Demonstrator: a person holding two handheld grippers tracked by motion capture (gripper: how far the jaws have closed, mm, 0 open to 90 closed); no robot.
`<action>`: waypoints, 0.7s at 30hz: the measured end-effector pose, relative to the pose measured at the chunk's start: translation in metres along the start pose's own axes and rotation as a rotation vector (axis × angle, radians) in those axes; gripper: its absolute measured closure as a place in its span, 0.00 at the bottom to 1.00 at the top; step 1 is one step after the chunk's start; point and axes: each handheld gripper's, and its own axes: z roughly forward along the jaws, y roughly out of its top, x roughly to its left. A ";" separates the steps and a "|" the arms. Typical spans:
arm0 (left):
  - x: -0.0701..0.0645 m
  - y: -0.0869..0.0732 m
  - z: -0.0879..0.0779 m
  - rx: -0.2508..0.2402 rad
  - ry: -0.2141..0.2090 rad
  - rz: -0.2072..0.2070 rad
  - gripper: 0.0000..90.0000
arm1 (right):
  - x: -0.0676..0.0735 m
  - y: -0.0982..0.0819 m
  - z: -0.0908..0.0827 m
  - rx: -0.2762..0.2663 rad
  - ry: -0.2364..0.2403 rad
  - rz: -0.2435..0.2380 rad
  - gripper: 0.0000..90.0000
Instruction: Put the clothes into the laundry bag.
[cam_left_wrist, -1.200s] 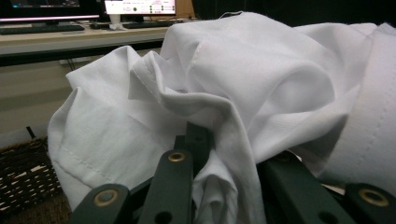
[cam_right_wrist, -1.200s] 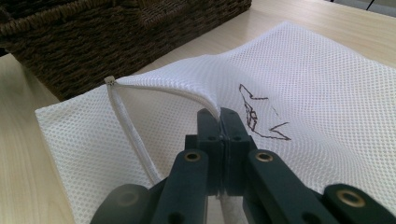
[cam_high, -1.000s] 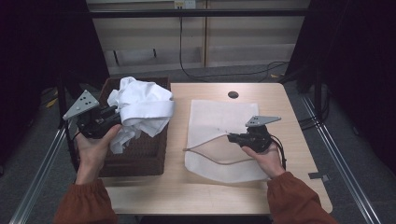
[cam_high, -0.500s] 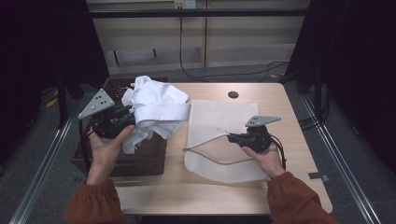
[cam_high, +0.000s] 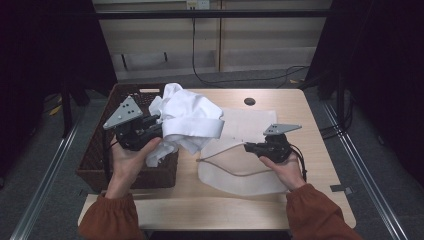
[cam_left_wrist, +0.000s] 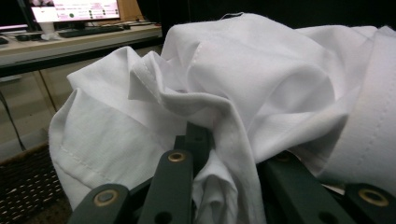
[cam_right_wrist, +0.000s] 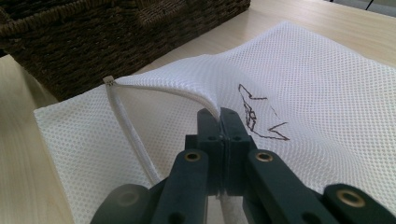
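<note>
- A brown wicker basket (cam_high: 95, 160) stands at the table's left edge, partly off it; in the right gripper view its woven wall (cam_right_wrist: 140, 42) runs across the top.
- The left gripper (cam_high: 150, 131) is held above the basket's right side, jaws pointing toward the table's middle. They are clamped narrow on a fold of a white garment (cam_high: 187, 122).
- In the left gripper view the white garment (cam_left_wrist: 233, 93) bunches up over the jaws, a pinch of cloth caught between them, stitched seams showing.
- The garment hangs crumpled in the air, its bulk over the basket's right rim and the table's left part, one end reaching the edge of the mesh bag (cam_high: 250, 150).
- The white mesh laundry bag lies flat on the wooden table (cam_high: 310, 120), centre to right, with a dark round hole in the tabletop beyond it.
- The right gripper (cam_high: 248, 147) rests low over the bag, jaws closed on the bag's upper edge at its opening, lifting that layer.
- In the right gripper view the raised hem (cam_right_wrist: 187, 95) arches off the lower layer, a white cord running along the rim; a dark hand-drawn mark (cam_right_wrist: 257, 116) is on the mesh.
</note>
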 end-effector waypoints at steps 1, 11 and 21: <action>-0.002 0.001 0.001 0.011 -0.009 0.007 0.88 | 0.000 0.000 0.000 0.000 0.001 -0.001 0.98; -0.025 0.000 0.009 0.030 -0.054 0.031 0.88 | -0.001 0.000 -0.001 -0.011 0.002 0.017 0.98; -0.036 -0.009 0.025 0.047 -0.070 0.022 0.88 | -0.001 0.000 0.000 -0.012 0.007 0.021 0.98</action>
